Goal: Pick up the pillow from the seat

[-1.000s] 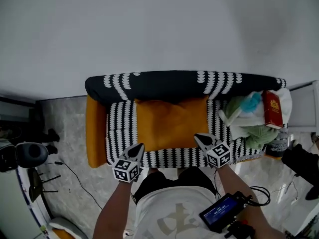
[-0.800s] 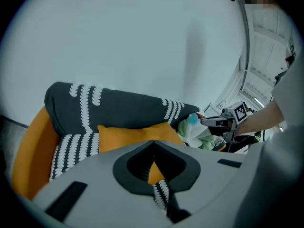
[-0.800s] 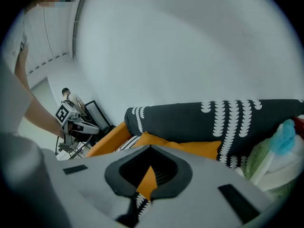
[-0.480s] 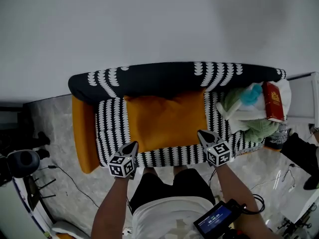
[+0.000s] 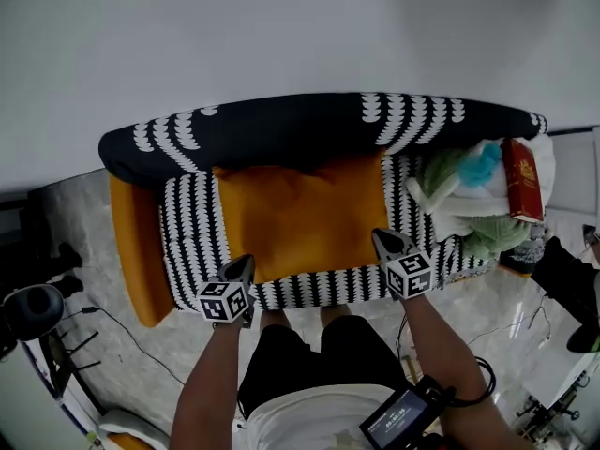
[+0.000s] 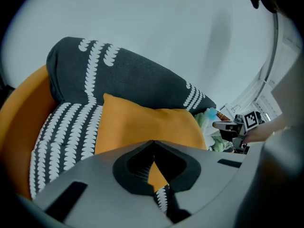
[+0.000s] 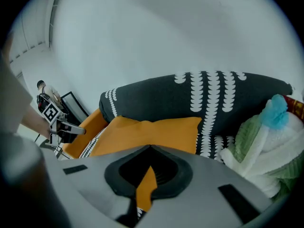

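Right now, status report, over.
Left gripper, right gripper shut, empty, at front corners of pillow. It lies on seat, untouched. Toy beside it, not blocking.

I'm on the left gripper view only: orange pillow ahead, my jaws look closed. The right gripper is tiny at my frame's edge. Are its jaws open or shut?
Observer: Shut and empty. In its own view the right gripper's jaws meet at the tips, with the pillow beyond them.
Operator: Where is it along the pillow?
Observer: In the head view it is by the front right corner, opposite your left gripper at the front left corner.
Operator: What's the green stuff past the pillow?
Observer: A green and white plush toy at the sofa's right end, with a red book beside it.
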`<state>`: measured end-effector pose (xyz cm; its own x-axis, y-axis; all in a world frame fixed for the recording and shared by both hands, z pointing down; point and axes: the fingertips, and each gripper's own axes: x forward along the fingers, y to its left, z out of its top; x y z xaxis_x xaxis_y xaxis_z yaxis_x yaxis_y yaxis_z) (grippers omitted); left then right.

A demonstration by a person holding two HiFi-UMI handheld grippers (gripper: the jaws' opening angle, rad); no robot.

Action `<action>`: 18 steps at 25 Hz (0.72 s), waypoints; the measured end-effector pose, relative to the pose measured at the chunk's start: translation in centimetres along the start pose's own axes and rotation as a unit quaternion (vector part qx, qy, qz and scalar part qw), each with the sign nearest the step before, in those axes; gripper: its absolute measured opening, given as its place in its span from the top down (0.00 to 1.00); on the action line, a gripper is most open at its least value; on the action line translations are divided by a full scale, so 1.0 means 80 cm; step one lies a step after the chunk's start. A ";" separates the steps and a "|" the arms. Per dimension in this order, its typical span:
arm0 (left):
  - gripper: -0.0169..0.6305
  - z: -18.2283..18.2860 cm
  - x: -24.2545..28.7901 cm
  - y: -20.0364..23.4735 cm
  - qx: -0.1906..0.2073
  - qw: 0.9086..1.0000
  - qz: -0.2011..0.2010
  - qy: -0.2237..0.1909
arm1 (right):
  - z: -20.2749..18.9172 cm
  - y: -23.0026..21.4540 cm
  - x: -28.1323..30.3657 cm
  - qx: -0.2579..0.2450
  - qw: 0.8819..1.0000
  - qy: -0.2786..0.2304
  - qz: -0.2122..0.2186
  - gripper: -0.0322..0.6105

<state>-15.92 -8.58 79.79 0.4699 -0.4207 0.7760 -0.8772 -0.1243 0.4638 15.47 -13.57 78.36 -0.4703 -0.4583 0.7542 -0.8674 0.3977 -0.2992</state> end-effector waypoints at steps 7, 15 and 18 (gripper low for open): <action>0.96 0.001 0.026 0.030 -0.012 1.000 0.019 -0.006 | -0.019 -0.037 0.022 0.018 0.999 0.013 -0.024 0.93; 0.74 0.006 0.048 0.078 -0.006 0.999 0.039 0.004 | -0.017 -0.074 0.048 0.057 0.998 -0.005 -0.041 0.72; 0.61 0.010 0.064 0.086 -0.026 0.999 0.036 -0.002 | -0.018 -0.087 0.053 0.083 0.996 -0.015 -0.041 0.62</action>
<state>-19.64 -12.31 86.61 0.4049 -0.4312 0.8063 -0.9025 -0.0470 0.4281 19.72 -17.17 84.49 -0.4002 -0.5083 0.7625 -0.9164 0.2231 -0.3322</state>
